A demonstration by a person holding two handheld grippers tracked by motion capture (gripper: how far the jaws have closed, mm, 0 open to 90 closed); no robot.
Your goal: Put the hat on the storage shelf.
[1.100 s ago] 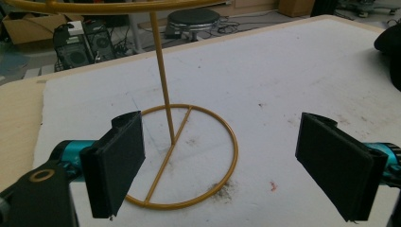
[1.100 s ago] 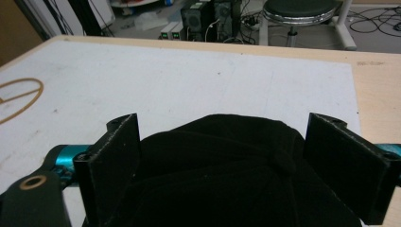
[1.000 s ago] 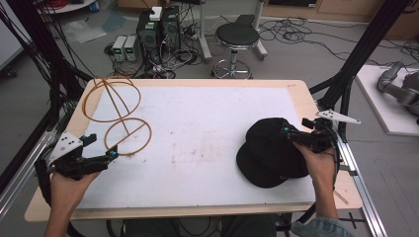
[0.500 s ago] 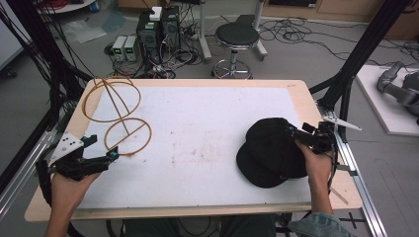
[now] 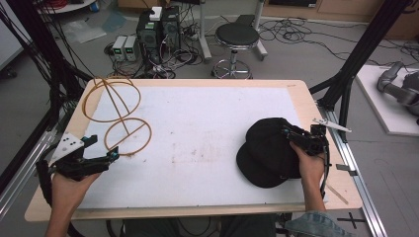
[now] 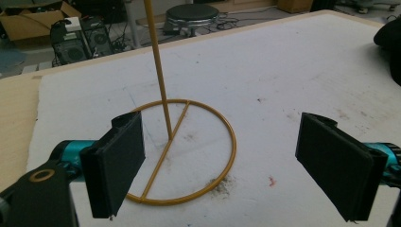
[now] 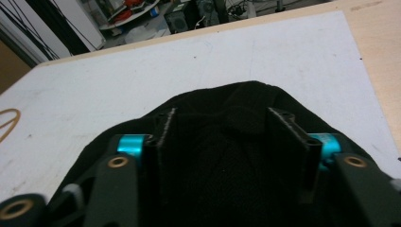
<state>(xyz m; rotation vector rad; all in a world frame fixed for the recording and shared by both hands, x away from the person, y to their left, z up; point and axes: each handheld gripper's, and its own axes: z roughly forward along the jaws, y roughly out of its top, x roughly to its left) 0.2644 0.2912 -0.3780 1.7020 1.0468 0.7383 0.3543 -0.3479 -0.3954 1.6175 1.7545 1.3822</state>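
caps: 1 [image 5: 269, 153] | wire stands: 1 [image 5: 121, 123] | claws: 2 | stools: 1 [image 5: 237, 37], seemingly

Lab: computer towers [image 5: 158, 30], floor cables [image 5: 316, 39], stool [image 5: 237, 37].

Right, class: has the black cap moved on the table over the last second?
No. In the high view the cap lies at the same spot near the table's right edge, with the right gripper on it as before.
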